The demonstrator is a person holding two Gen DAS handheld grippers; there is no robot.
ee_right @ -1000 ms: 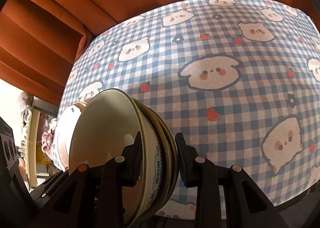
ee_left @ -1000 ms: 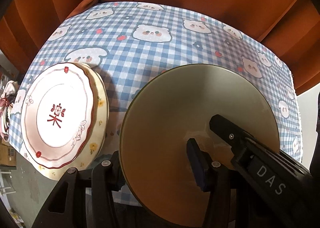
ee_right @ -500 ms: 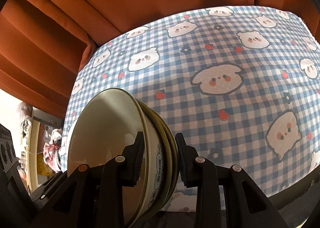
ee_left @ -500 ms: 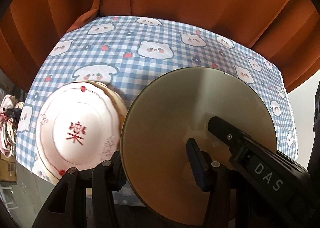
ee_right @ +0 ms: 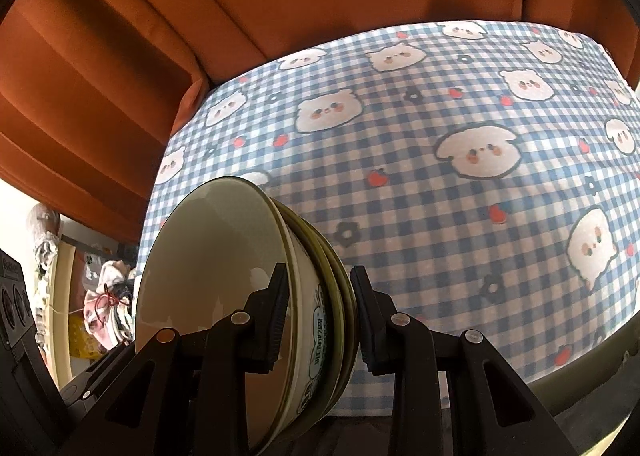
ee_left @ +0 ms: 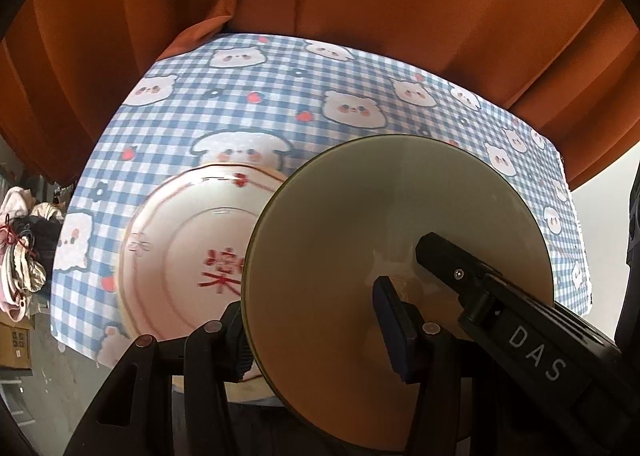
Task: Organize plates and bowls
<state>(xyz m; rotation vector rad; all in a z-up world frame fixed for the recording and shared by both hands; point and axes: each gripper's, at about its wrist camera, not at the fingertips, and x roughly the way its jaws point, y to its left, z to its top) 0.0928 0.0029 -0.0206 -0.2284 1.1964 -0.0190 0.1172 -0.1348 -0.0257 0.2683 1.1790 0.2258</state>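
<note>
The bowls (ee_left: 396, 256) are stacked and held up over the checked tablecloth (ee_left: 224, 128), just right of the pink plates (ee_left: 184, 256) at lower left, so you seem to be carrying them to a spot. Your left gripper (ee_left: 316, 328) pinches the near rim, and your right gripper (ee_right: 320, 316) squeezes it too, with the stack at its lower left. Next, I think, lower the bowls slowly and flat, then let go.
</note>
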